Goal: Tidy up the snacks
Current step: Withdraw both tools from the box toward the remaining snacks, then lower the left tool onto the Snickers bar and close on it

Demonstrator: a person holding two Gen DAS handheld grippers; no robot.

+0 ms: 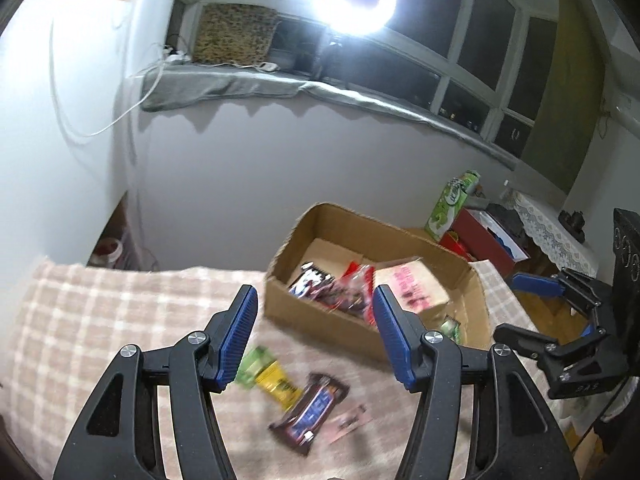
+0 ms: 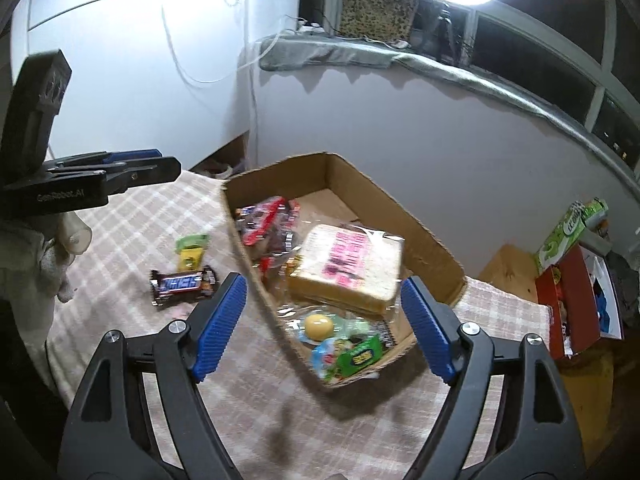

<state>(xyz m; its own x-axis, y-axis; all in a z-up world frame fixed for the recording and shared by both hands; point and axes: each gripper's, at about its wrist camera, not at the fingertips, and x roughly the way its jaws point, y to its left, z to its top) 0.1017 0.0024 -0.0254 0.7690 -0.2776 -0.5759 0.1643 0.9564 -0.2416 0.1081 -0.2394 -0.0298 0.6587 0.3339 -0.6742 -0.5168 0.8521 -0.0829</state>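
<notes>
Both hand-held grippers hang empty over the checked cloth on the tabletop (image 1: 100, 312). The left hand-held gripper (image 1: 316, 320) has its blue pads spread to a middling gap with nothing between them; the right hand-held gripper (image 2: 322, 320) stands wider, also holding nothing. It looks like the pause between one drop and the next pick.

The cardboard box (image 2: 424, 236) already holds much of the haul: a wrapped sandwich (image 2: 348, 268), red packets (image 2: 264, 220) towards the far end, and a small green packet (image 2: 360, 356) with a yellow ball-shaped sweet (image 2: 319, 327) at the near corner. Still out on the cloth, just beside the box, are a chocolate bar (image 1: 310, 408), a green-and-yellow packet (image 1: 268, 376) touching its end, and a pink wrapper (image 1: 348, 420) at its other side.

I'd judge the next move calls for one gripper to come down over the chocolate bar, square its pads across the narrow width and close, then carry it over the box wall.

The right wrist view looks straight into the box and shows the near-corner sweets, which the left view largely hides behind its own finger. The left view shows the pink wrapper more clearly.
</notes>
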